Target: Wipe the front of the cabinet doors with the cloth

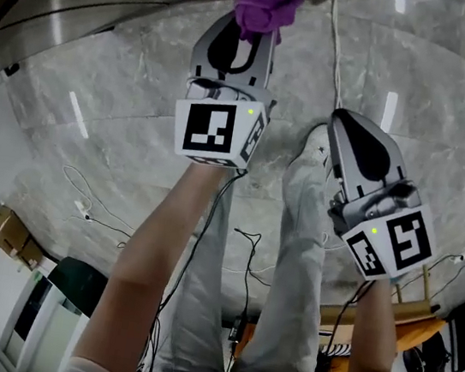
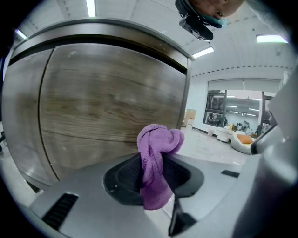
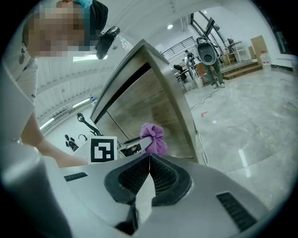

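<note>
Pinching the purple cloth (image 2: 157, 144) by a narrow fold, the left gripper (image 2: 156, 174) has its jaws clamped on the fabric, with most of it knotted into a lump above the tips at 12 o'clock and a short tail hanging at 6 o'clock. That thin hold is probably the first risk: friction from a hard drag across the wood could tug the cloth free. The right gripper (image 3: 149, 169), at 3 o'clock of the left one in the head view, has its jaws pressed together on nothing and offers no backup. Just beyond the lump stands the cabinet door (image 2: 102, 102), filling 9 to 12 o'clock of the left gripper view; whether the cloth actually touches it cannot be told. Because the lump is small, a tilted approach might let the bare jaw tips scrape the wood. The cloth also sits near the corner post (image 2: 186, 88) at 1 o'clock, so a rightward stroke could slip off the edge. Farther out, a white cable (image 1: 335, 53) trails over the floor (image 1: 127, 78) beside the person's shoe (image 1: 315, 145), a likely snag.
</note>
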